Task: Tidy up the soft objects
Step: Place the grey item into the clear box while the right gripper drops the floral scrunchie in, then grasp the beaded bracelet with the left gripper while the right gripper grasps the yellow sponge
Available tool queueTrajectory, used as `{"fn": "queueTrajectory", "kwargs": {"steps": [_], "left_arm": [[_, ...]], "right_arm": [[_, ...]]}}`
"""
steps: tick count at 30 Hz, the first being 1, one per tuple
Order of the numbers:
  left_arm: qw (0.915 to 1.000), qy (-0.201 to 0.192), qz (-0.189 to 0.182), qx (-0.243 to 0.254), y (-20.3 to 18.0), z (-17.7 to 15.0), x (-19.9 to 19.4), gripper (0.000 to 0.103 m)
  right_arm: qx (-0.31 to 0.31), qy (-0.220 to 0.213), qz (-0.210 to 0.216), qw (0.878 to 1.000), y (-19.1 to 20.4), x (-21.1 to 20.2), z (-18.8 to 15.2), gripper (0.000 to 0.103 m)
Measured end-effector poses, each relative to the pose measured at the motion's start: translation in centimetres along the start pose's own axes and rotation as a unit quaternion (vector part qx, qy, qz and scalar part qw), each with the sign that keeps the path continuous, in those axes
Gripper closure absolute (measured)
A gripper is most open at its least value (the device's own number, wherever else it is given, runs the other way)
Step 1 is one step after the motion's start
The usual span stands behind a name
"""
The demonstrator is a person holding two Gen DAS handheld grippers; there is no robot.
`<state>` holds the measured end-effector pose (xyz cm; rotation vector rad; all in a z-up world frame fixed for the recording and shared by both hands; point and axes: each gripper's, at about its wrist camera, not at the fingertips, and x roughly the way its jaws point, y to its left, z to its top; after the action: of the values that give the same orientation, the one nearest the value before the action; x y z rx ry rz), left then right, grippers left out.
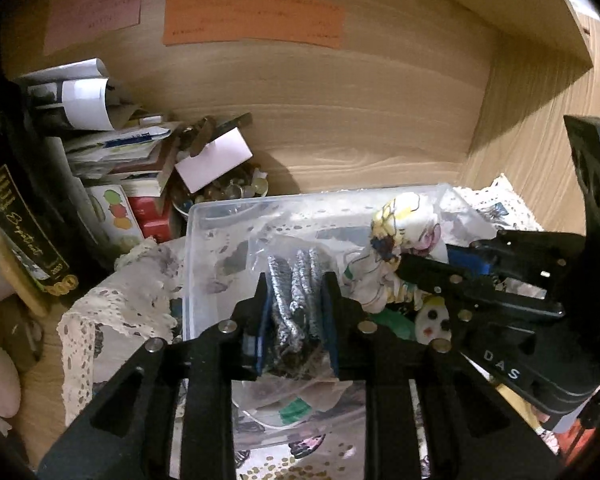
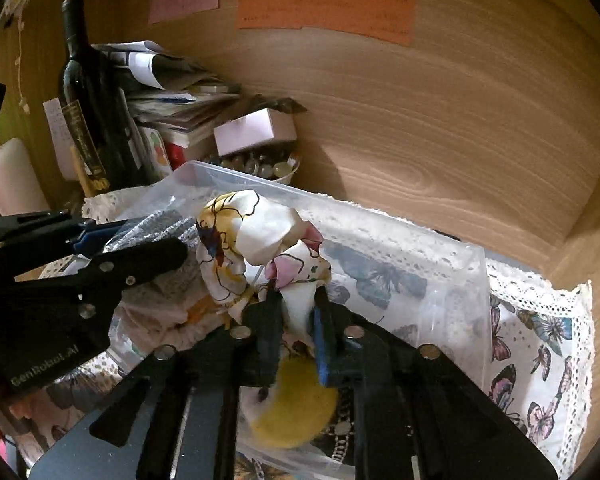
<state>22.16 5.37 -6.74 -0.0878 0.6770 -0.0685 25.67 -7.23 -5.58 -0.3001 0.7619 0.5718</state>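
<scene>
A clear plastic bin (image 1: 204,216) sits on a lace butterfly-print cloth (image 2: 540,344). My left gripper (image 1: 296,292) is shut on a silver-grey knitted item in a clear bag (image 1: 296,280), held over the bin. My right gripper (image 2: 298,300) is shut on a white floral cloth (image 2: 256,240) and holds it bunched above the bin; it also shows in the left wrist view (image 1: 400,236). A yellow and white plush toy (image 2: 296,412) lies in the bin under the right gripper. The bin's rim shows in the right wrist view (image 2: 340,200).
A dark wine bottle (image 2: 88,96), a stack of papers and books (image 2: 172,96), a pink box (image 2: 256,128) and a bowl of glass pebbles (image 2: 260,168) crowd the back left. Wooden walls (image 2: 460,120) close the back and right. Coloured notes (image 2: 324,8) hang on the wall.
</scene>
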Motion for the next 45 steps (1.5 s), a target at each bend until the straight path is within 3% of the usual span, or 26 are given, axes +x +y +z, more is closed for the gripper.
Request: {"fn": "queueTrajectory", "kwargs": {"steps": [1, 3, 5, 7, 10, 14, 19, 24, 31, 41, 42, 45], "left_arm": [[1.0000, -0.001, 0.005, 0.003, -0.1, -0.1, 0.0, 0.074], [0.9999, 0.001, 0.008, 0.007, -0.2, -0.1, -0.2, 0.068], [1.0000, 0.001, 0.006, 0.005, -0.2, -0.1, -0.5, 0.060], [1.0000, -0.003, 0.005, 0.005, -0.2, -0.1, -1.0, 0.055], [0.9997, -0.015, 0.014, 0.013, -0.6, -0.2, -2.0, 0.035], [0.9987, -0.044, 0.021, 0.013, -1.2, -0.3, -4.4, 0.014], [0.9970, -0.076, 0.014, 0.005, -1.5, -0.2, -7.4, 0.002], [0.9954, -0.094, 0.016, 0.009, -1.9, -0.7, -9.7, 0.001], [0.9959, -0.086, 0.020, 0.015, -1.8, -3.2, -11.1, 0.001], [0.9999, -0.002, 0.004, 0.012, -2.0, -9.4, -8.9, 0.001], [0.9999, 0.004, 0.001, 0.011, -2.1, -10.0, -8.7, 0.002], [0.9998, 0.010, -0.011, 0.014, -2.6, -11.3, -8.8, 0.019]], "right_arm": [[0.002, -0.002, 0.001, 1.000, 0.0, -0.2, 0.1, 0.081], [0.007, -0.008, 0.001, 1.000, -0.1, -0.6, 0.4, 0.060], [0.013, -0.021, -0.004, 1.000, -0.4, -1.5, 0.4, 0.052], [0.017, -0.031, -0.006, 0.999, -0.6, -2.6, 0.5, 0.051], [0.021, -0.048, -0.001, 0.999, -0.6, -4.3, 0.3, 0.049], [0.019, -0.076, -0.010, 0.997, -0.5, -6.8, -0.1, 0.036], [0.016, -0.098, -0.018, 0.995, -0.4, -9.2, -0.9, 0.025], [0.020, -0.105, -0.030, 0.994, -0.6, -10.3, -1.8, 0.024], [0.053, -0.108, -0.029, 0.992, -1.6, -12.6, -5.5, 0.023], [0.104, -0.050, -0.015, 0.993, -1.9, -11.6, -12.2, 0.023], [0.107, -0.043, -0.012, 0.993, -1.7, -11.4, -12.9, 0.023], [0.115, -0.031, -0.008, 0.993, -1.4, -10.9, -14.0, 0.023]]}}
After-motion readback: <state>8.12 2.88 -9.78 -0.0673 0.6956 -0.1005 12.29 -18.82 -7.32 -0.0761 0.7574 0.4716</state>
